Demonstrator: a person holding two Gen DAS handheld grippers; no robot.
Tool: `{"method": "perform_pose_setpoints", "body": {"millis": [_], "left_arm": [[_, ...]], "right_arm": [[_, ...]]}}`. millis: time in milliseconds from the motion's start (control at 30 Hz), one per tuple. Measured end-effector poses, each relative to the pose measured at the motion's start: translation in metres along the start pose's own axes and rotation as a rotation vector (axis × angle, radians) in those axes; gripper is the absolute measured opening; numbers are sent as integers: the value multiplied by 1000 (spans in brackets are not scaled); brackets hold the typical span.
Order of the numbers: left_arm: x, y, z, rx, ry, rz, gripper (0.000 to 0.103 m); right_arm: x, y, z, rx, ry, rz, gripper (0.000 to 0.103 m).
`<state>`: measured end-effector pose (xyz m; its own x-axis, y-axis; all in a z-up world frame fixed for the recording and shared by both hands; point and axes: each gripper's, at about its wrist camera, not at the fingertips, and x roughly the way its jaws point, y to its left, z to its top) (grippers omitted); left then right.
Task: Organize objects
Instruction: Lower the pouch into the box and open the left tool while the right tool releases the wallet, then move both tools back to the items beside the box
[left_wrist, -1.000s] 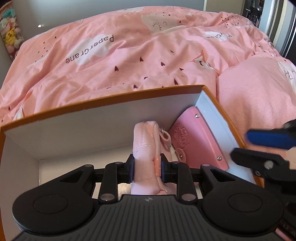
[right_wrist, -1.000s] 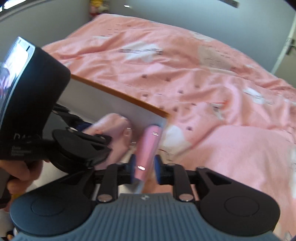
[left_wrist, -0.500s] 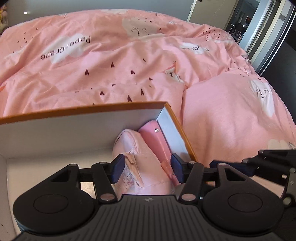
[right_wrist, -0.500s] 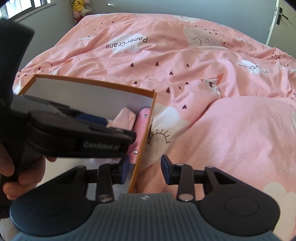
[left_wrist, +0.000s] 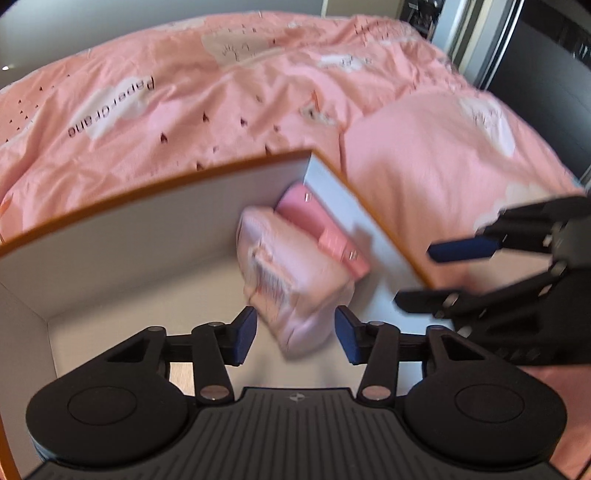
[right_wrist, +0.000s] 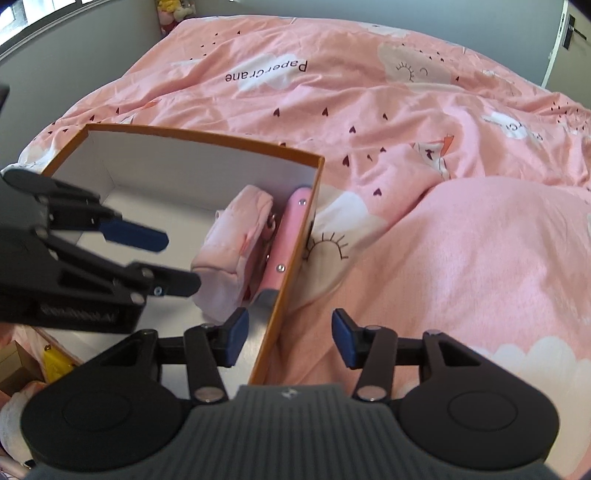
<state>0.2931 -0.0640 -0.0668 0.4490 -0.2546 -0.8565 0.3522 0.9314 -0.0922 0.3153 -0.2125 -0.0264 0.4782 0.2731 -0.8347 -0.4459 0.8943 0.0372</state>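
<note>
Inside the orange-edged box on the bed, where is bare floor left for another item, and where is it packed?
The box floor is bare from its left wall to the pale pink pouch. The right side is crowded: pouch against the darker pink case, which leans on the right wall. Both claws are empty.

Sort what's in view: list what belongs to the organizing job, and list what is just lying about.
Part of the job:
- orange-rimmed white cardboard box
- pale pink fabric pouch inside it
- darker pink flat case with metal studs against the box wall
- left gripper, closing, pads clear of the pouch
- right gripper, opening, astride the box wall

Lying about:
- pink printed duvet
- plush toys in the corner
</note>
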Motion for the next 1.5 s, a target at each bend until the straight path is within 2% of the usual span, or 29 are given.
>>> {"method": "perform_pose_setpoints", "body": {"millis": [33,100,133,200,267,433,500,600,733,867,967,1100,1200,1500], "left_arm": [[4,-1,-2,9,6,6,49],[10,-5,-5,27,4,22,35],[12,-5,-5,30,-1,22,32],[15,-4,-4,22,-12,-7,21],[17,-5,-1,22,-19,-26,21],[20,-12,1,49,-14,-9,21],[17,-14,-1,58,-13,9,27],[3,-15,-5,58,-43,28,29],[-32,-15,-12,11,-135,34,29],[-73,-20,-31,-38,-227,28,29],[-95,-26,-51,-81,-248,43,29],[-111,-40,-81,-102,-262,87,29],[-115,-51,-101,-111,-264,93,29],[-103,-68,-142,-172,-134,10,29]], "right_arm": [[0,0,-1,4,1,5,52],[0,-1,-1,10,5,6,52],[0,-1,-1,11,7,4,52],[1,-1,-1,13,6,5,51],[2,-1,-1,19,6,6,51],[6,0,1,31,11,9,51],[4,1,0,31,11,12,51],[-7,3,-3,33,-12,5,51],[-39,4,-12,76,-93,1,51],[-73,8,-33,183,-209,17,51],[-93,15,-57,252,-269,24,51],[-109,30,-92,265,-301,13,51],[-110,40,-117,277,-262,12,51],[-92,50,-175,321,-86,-18,51]]}}
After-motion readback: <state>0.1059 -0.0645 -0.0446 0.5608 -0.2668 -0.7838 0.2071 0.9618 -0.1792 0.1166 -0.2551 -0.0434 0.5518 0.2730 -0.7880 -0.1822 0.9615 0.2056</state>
